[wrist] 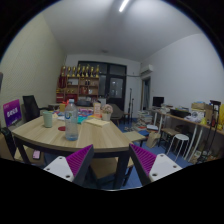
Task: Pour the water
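My gripper (112, 163) is open, its two fingers with magenta pads (80, 160) spread wide and nothing between them. It hangs well short of a wooden table (95, 138) whose near edge lies just beyond the fingertips. On the table's left part stand a clear bottle with a blue label (71, 124) and a pale green cup (47, 118). Both are far ahead and left of the fingers. Whether either holds water cannot be told from here.
A black chair (31, 105) stands behind the table's left side. Shelves with bottles (80, 82) line the back wall. A desk with boxes and a white stool (179, 142) occupy the right. The table's leg (97, 168) shows between the fingers.
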